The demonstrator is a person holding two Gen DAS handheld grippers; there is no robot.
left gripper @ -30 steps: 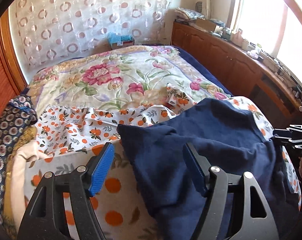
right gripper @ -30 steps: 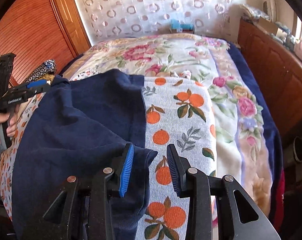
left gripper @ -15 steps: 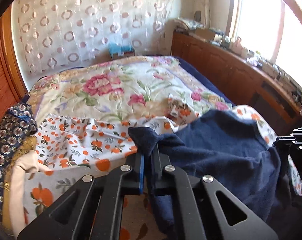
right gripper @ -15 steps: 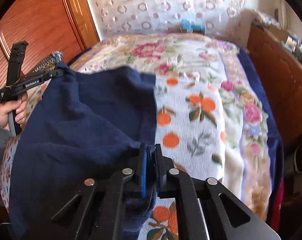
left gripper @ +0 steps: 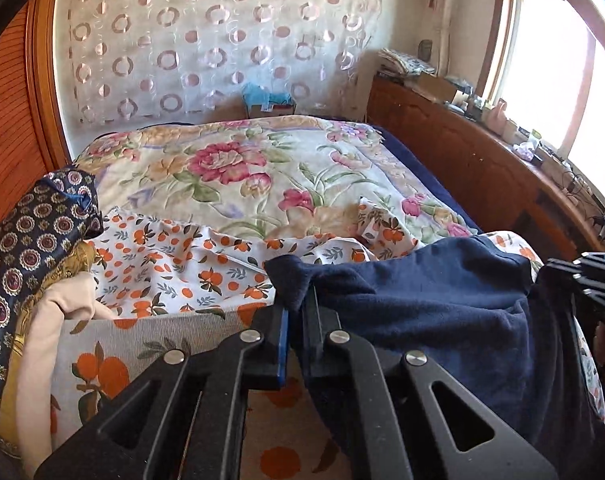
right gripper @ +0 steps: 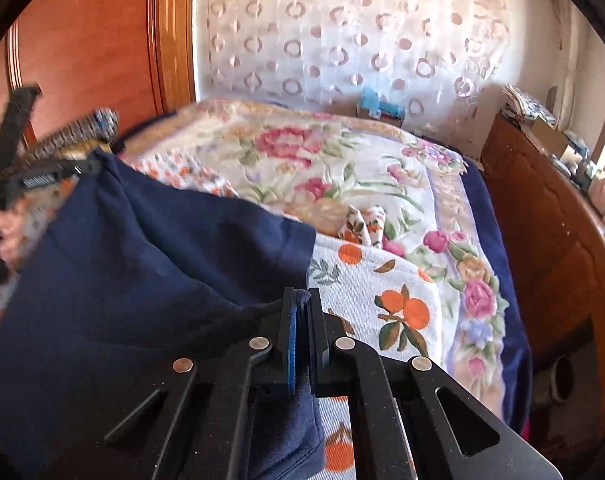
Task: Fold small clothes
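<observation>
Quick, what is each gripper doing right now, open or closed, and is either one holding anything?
Left gripper: closed, pinching a corner of the navy garment.
Right gripper: closed, pinching another edge of the same navy garment.

one navy garment, two grippers, one orange-print towel

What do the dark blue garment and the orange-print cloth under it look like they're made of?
The dark blue garment looks like soft fleece or sweatshirt knit: matte, slightly fuzzy, folding in thick rounded creases. The orange-print cloth looks like towelling or a ribbed cotton weave: fine parallel lines run across its pale surface. Neither can be confirmed by sight alone.
</observation>
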